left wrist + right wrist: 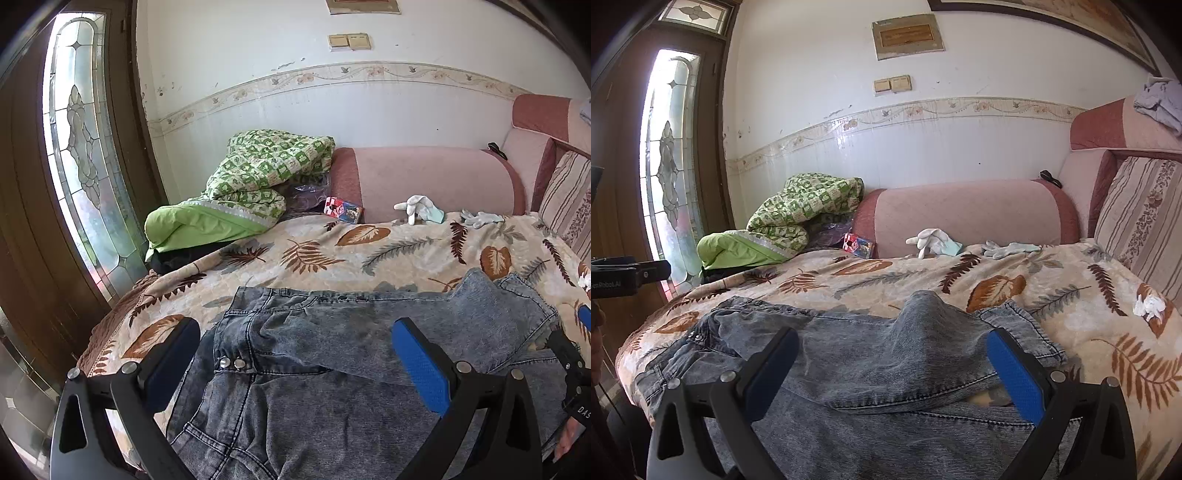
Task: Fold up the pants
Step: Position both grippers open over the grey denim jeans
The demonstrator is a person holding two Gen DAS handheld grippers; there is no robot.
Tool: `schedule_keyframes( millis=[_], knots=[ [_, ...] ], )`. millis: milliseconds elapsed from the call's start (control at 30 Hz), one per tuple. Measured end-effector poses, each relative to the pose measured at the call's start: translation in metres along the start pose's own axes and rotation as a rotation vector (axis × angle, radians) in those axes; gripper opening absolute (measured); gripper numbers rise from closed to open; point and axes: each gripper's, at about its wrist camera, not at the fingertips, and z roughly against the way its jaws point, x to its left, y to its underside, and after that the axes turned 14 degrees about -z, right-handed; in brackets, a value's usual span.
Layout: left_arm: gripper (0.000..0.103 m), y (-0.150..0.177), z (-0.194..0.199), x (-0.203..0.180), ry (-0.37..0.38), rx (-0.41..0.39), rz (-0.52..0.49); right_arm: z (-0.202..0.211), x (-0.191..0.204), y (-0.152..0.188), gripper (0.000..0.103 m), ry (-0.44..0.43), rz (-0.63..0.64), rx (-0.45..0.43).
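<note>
Grey-blue acid-washed jeans (325, 369) lie on a leaf-patterned bedspread (332, 251), folded over on themselves, waistband and metal snaps toward the left. My left gripper (295, 354) hovers wide open over the waist area, nothing between its blue pads. In the right wrist view the same jeans (871, 362) show a raised fold of leg and a hem at the right. My right gripper (894, 365) is also wide open above that fold, pads apart from the cloth. A piece of the right gripper (569, 354) shows at the left view's right edge.
A green checked quilt (258, 173) is piled at the back left beside a pink bolster (424, 181). White gloves (421, 208) and a small red packet (341, 210) lie near the bolster. A striped cushion (1141, 218) is at the right, a glass-panelled door (81, 147) at the left.
</note>
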Motion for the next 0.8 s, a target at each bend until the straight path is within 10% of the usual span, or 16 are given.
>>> schedule_keyframes(
  millis=[800],
  knots=[
    [0.103, -0.034, 0.013, -0.035, 0.040, -0.078, -0.053, 0.037, -0.014, -0.023, 0.103, 0.060, -0.018, -0.144]
  ],
)
